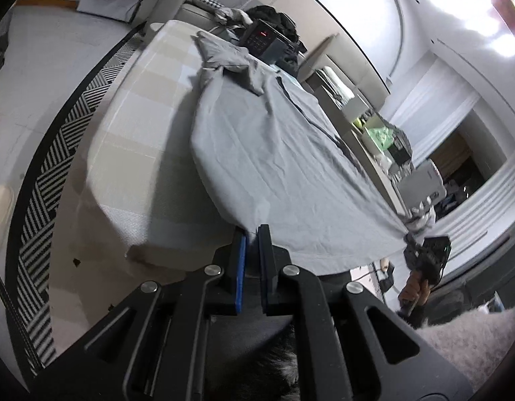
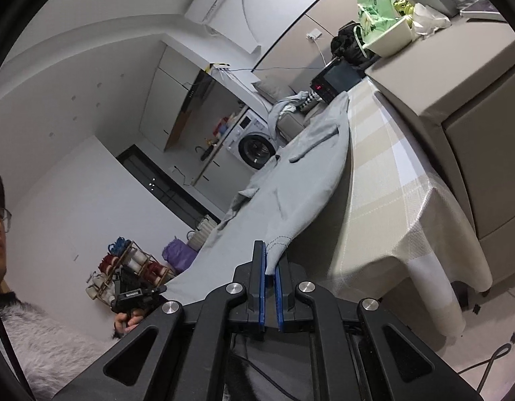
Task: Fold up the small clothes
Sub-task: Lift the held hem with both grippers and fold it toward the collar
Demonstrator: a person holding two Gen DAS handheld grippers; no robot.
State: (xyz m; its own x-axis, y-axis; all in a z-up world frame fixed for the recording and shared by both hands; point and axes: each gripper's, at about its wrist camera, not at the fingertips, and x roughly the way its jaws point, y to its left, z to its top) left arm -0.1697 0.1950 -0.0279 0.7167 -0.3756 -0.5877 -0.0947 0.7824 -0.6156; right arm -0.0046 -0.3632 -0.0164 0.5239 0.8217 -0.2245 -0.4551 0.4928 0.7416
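Note:
A light grey garment (image 1: pixel 267 153) is stretched taut above the table, its far end with sleeves resting on the checked cloth. My left gripper (image 1: pixel 252 234) is shut on one near corner of its hem. My right gripper (image 2: pixel 271 257) is shut on the other near corner; the garment (image 2: pixel 301 180) runs away from it toward the far end of the table. Each gripper shows in the other's view, the right gripper (image 1: pixel 424 250) at the right and the left gripper (image 2: pixel 140 295) at the lower left, both holding the hem.
The table (image 1: pixel 137 140) has a beige checked cloth (image 2: pixel 391 200). A dark device with red lights (image 1: pixel 262 38) sits at its far end. A cabinet (image 2: pixel 465 77) holding a green bag stands alongside. A washing machine (image 2: pixel 254 145) and a striped rug (image 1: pixel 57 173) are nearby.

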